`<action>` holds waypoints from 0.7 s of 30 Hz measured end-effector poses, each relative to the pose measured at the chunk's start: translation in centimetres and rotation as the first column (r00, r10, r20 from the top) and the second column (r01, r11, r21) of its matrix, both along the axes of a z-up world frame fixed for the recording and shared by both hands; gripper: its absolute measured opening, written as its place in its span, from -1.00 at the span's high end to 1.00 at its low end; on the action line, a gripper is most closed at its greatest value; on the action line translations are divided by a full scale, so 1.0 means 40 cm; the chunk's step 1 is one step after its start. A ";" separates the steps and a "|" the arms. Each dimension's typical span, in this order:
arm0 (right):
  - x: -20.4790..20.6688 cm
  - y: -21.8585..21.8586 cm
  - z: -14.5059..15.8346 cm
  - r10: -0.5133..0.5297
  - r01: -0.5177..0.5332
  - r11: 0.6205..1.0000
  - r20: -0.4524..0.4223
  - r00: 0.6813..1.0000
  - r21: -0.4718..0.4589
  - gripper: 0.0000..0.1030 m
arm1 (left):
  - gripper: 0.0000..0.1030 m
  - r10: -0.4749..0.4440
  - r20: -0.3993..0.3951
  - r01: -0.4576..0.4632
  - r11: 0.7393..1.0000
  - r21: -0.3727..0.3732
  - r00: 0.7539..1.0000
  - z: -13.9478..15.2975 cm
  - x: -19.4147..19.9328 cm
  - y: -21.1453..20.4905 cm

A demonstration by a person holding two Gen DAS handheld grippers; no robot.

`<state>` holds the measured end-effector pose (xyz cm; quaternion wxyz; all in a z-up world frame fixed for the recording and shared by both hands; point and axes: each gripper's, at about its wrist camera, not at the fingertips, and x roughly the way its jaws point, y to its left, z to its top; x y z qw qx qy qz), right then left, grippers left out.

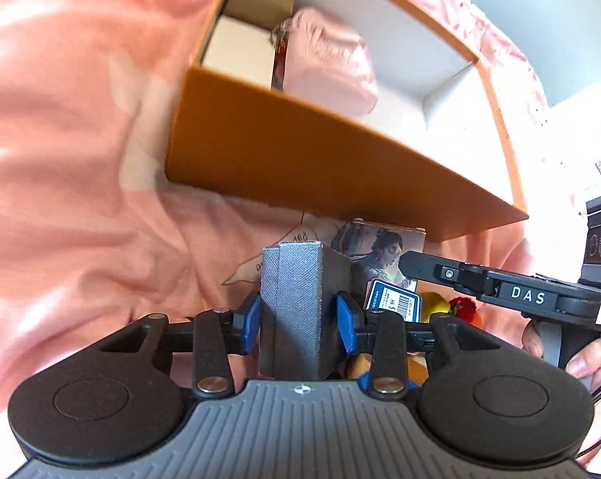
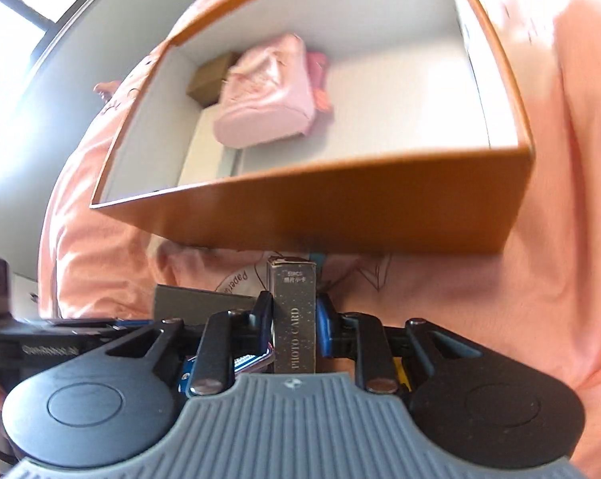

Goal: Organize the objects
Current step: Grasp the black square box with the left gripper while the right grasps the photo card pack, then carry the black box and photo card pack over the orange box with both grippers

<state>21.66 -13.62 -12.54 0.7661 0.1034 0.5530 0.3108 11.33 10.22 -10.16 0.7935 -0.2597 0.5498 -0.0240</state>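
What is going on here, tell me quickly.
A person is sorting small items into an orange box on a pink sheet. The left gripper is shut on a grey textured box; the right gripper is shut on a dark photo card box. Both are short of the orange box, which already holds a pink pouch, a brown box and a white box.
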 end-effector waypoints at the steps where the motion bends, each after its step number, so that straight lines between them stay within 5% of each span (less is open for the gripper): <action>1: -0.005 0.005 0.013 0.007 -0.006 1.000 0.024 1.000 -0.011 0.53 | 0.13 0.000 0.013 0.000 1.000 0.003 1.000 0.014 -0.006 0.005; 21: -0.102 -0.071 0.344 0.011 -0.023 0.999 0.351 0.936 0.029 0.53 | 0.13 -0.054 0.330 0.028 0.996 0.083 0.942 0.258 -0.002 -0.038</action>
